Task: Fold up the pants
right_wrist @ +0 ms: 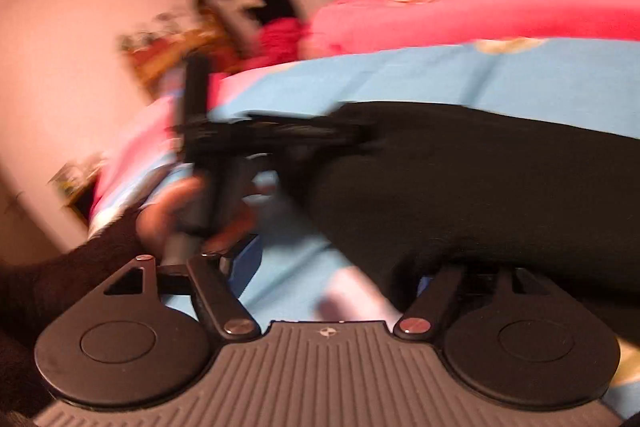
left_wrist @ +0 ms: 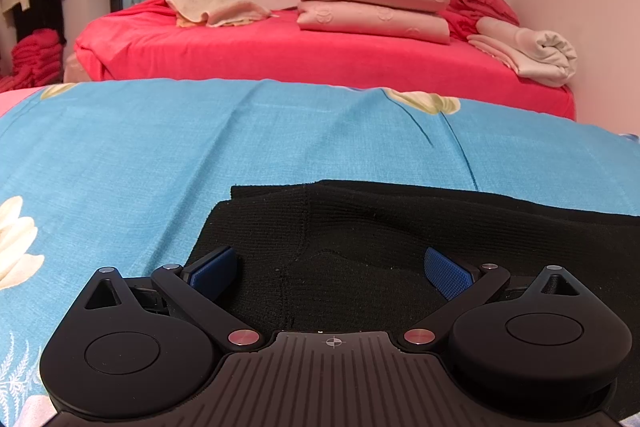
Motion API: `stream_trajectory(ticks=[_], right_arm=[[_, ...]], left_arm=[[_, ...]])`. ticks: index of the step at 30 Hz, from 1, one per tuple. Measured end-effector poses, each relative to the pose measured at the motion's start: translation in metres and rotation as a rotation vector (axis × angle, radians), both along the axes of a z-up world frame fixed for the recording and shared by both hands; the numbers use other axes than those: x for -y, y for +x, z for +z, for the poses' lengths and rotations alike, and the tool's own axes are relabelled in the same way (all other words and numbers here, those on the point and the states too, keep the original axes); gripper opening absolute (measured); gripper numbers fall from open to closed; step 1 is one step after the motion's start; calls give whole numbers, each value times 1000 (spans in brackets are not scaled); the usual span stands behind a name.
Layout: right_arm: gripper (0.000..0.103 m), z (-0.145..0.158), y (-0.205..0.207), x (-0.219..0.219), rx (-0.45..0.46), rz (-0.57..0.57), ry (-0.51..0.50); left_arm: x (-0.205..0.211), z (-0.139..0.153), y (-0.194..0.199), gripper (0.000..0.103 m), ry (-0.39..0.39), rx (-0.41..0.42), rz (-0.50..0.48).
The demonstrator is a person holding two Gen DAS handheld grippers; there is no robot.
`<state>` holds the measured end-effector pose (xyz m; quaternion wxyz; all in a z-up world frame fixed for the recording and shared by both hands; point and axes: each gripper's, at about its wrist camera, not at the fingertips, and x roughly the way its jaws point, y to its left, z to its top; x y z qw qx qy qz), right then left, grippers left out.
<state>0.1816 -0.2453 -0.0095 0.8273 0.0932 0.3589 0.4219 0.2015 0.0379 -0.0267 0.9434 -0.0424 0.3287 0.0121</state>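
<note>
Blue floral sheet bears black pants; red bed behind.

the pants are black ribbed knit. the sheet beneath is sky blue with cream flowers and thin dark stems. the bed behind wears bright red; its folded blankets are pale pink, embossed with round motifs. the gripper pads are blue.

Both grippers are matte black: the left gripper has blue ribbed pads, round side discs, silver-pink screws, a ribbed grey base with a crosshair mark; the sleeve is dark knit
</note>
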Motion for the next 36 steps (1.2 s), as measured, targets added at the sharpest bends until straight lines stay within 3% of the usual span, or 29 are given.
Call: stream_trajectory(ticks=[2, 3, 4, 5, 6, 8, 10, 12, 14, 17, 20, 22, 23, 24, 25, 27, 31, 32, 34, 36], right_arm=[[66, -7, 21, 17, -123, -142, 109], [69, -11, 26, 21, -179, -183, 171], [69, -12, 25, 19, -208, -160, 199], [73, -12, 20, 8, -210, -63, 179], [78, -9, 9, -2, -182, 46, 118], [79, 1, -23, -18, -3, 116, -36], [76, 5, -35, -17, 56, 87, -118], [74, 9, -35, -5, 36, 20, -147], [75, 23, -45, 12, 56, -22, -128], [85, 40, -55, 47, 176, -165, -17], [87, 29, -38, 68, 142, -335, 113], [81, 6, -17, 61, 81, -384, 70], [68, -4, -6, 63, 48, -407, 34], [47, -12, 3, 70, 16, -438, 8], [38, -18, 10, 82, -9, -468, 20], [35, -25, 18, 116, -64, -531, 114], [31, -27, 24, 199, -56, -757, 170], [23, -29, 25, 220, -63, -812, 184], [18, -31, 23, 262, -66, -946, 175], [0, -30, 17, 304, -42, -1056, 147]], left_arm=[[0, 0, 0, 103, 0, 0, 0], [0, 0, 0, 103, 0, 0, 0], [0, 0, 0, 103, -1, 0, 0], [0, 0, 0, 103, -1, 0, 0], [0, 0, 0, 103, 0, 0, -1], [0, 0, 0, 103, -1, 0, -3], [1, 0, 0, 103, 0, -1, -4], [0, 0, 0, 103, -3, -2, -3], [0, 0, 0, 103, -3, -2, -4], [0, 0, 0, 103, -2, -2, -3], [-1, 0, 0, 103, -3, -2, -4], [-1, 0, 1, 103, -3, -2, -3], [-1, 0, 1, 103, -4, -2, -3], [-1, 0, 1, 103, -4, -2, -4], [-1, -1, 1, 103, -4, -1, -4], [-1, -1, 1, 103, -5, -1, -3], [-1, 0, 1, 103, -4, -2, -3], [-1, -1, 1, 103, -4, -1, -3], [-1, -1, 1, 103, -4, -1, -3], [-1, 0, 1, 103, -2, -1, -3]])
